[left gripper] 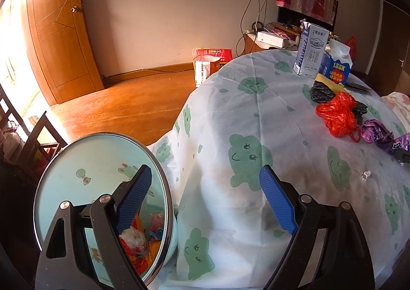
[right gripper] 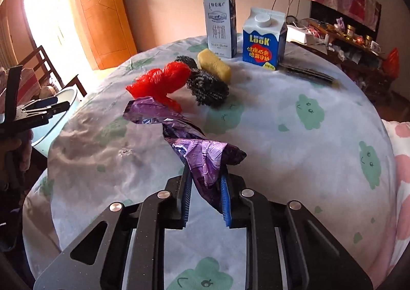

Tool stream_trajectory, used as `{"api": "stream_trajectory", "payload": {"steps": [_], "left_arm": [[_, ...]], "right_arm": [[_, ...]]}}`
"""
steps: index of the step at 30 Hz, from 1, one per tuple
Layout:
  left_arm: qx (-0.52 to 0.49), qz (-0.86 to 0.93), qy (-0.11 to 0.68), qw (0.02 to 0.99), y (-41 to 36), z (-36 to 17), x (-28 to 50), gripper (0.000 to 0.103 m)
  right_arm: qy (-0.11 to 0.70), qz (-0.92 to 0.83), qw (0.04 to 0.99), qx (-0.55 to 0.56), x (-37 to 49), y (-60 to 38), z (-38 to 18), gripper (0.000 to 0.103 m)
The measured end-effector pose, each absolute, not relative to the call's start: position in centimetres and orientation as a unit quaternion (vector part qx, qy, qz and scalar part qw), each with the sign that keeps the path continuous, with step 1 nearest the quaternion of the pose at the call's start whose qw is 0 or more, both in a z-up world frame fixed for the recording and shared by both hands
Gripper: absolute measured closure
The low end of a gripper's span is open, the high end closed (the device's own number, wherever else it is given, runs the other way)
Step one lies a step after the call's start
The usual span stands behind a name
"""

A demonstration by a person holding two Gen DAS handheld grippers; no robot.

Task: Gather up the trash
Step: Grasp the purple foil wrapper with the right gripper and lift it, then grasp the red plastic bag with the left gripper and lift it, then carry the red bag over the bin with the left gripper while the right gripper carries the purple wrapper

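Down at the left wrist camera's lower left sits the pale-blue bin (left gripper: 102,161), rim tipped toward us, holding crumpled red, white and orange wrappers at its bottom. Left gripper (left gripper: 205,182) hangs over the gap between bin and table, jaws spread wide, nothing between them. Far right on the cloud-print tablecloth (left gripper: 230,100): a red plastic bag (left gripper: 338,113) and the purple wrapper (left gripper: 376,133), its far end cut off at the frame edge.

Over on the right wrist camera, the right gripper (right gripper: 205,187) is clamped on that purple wrapper (right gripper: 202,156), a long, twisted, shiny strip trailing away toward the red plastic bag (right gripper: 161,79). Behind lie a steel scourer (right gripper: 210,90), a yellow sponge (right gripper: 214,65), a tall milk carton (right gripper: 220,26) and a blue carton (right gripper: 264,38), both upright. Whether the wrapper's far end touches the cloth is hard to make out.
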State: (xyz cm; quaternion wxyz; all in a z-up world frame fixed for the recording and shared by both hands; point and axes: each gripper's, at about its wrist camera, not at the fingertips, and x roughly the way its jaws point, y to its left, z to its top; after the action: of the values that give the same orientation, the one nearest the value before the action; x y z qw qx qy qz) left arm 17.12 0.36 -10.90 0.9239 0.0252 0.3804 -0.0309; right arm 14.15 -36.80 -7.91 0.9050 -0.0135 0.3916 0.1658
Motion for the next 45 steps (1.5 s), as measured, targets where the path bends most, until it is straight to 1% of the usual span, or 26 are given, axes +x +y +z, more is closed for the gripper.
{"api": "stream_trajectory", "payload": {"steps": [3, 7, 14, 22, 24, 25, 26, 27, 28, 31, 45], "left_arm": [[0.030, -0.041, 0.378, 0.925, -1.0, -10.5, 17.4, 0.019], [0.040, -0.057, 0.374, 0.925, -3.5, -10.2, 18.1, 0.019], [0.068, -0.101, 0.368, 0.922, -10.1, -10.0, 19.4, 0.019], [0.094, -0.140, 0.365, 0.915, -16.5, -9.6, 20.3, 0.019], [0.100, -0.141, 0.369, 0.913, -17.5, -10.0, 20.9, 0.026], [0.102, -0.144, 0.376, 0.910, -17.7, -10.3, 21.2, 0.038], [0.099, -0.152, 0.386, 0.904, -17.9, -10.6, 21.5, 0.058], [0.097, -0.163, 0.397, 0.898, -18.0, -10.9, 21.8, 0.068], [0.098, -0.168, 0.403, 0.894, -18.1, -11.2, 21.9, 0.085], [0.101, -0.169, 0.403, 0.894, -17.9, -11.2, 21.7, 0.093], [0.085, -0.152, 0.368, 0.914, -12.0, -8.8, 18.0, 0.093]], "right_arm": [[0.369, 0.147, 0.918, -0.012, 13.5, -37.4, -6.9, 0.083], [0.345, 0.071, 0.935, -0.042, 12.5, -38.8, -6.0, 0.083], [0.345, -0.044, 0.936, -0.051, 13.4, -43.2, -7.9, 0.083], [0.336, -0.043, 0.941, -0.022, 12.8, -45.3, -8.8, 0.083], [0.335, -0.032, 0.941, -0.019, 12.7, -44.9, -9.1, 0.083], [0.335, -0.029, 0.942, -0.019, 12.6, -44.7, -9.1, 0.083], [0.335, -0.023, 0.942, -0.018, 12.6, -44.4, -9.2, 0.083], [0.335, -0.023, 0.942, -0.020, 12.7, -44.1, -9.2, 0.083], [0.330, -0.025, 0.943, -0.026, 12.6, -43.9, -9.0, 0.083], [0.324, -0.020, 0.946, -0.018, 12.4, -43.6, -8.6, 0.083], [0.293, 0.027, 0.955, -0.043, 12.4, -37.8, -6.2, 0.083]]}}
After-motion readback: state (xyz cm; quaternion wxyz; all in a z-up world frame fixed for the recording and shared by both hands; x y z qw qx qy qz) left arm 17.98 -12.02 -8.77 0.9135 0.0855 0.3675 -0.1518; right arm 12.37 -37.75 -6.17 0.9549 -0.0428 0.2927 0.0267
